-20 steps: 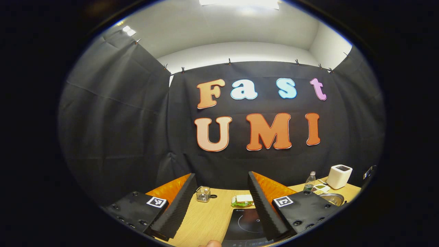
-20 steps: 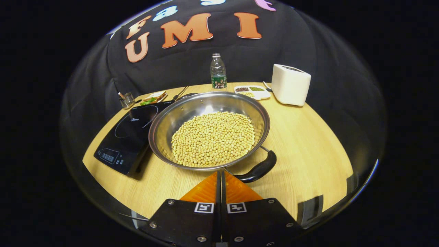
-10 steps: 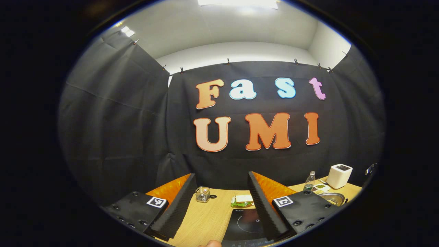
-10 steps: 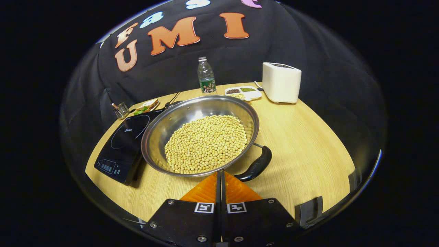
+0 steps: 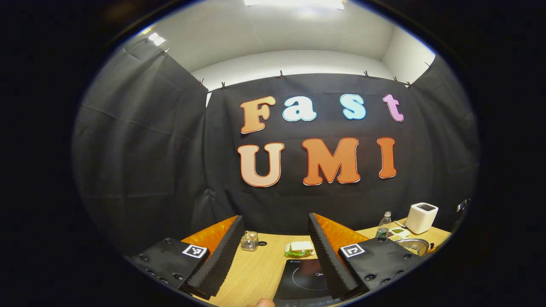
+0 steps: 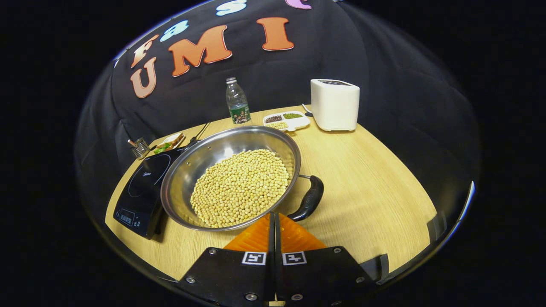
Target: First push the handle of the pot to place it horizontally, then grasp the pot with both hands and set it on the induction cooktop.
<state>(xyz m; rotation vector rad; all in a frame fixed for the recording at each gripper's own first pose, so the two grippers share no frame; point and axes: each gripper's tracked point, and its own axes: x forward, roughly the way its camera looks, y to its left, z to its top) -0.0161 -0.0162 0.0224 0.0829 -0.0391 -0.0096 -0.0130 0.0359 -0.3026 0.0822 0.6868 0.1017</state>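
Partly hidden pot (image 6: 232, 177) (near rim), handle (image 6: 309, 200) exposed

Your left gripper view is looking level from the table's (image 5: 256, 273) near edge toward the booth wall. Your right gripper view is looking down close over the pot (image 6: 232, 177); both are sharing the induction cooktop (image 5: 305, 277) and far-edge toaster (image 6: 335, 104).

Wooden table (image 6: 367, 179) carries pot (image 6: 192, 170), cooktop (image 6: 140, 192), bottle (image 6: 237, 102), toaster (image 6: 335, 104).
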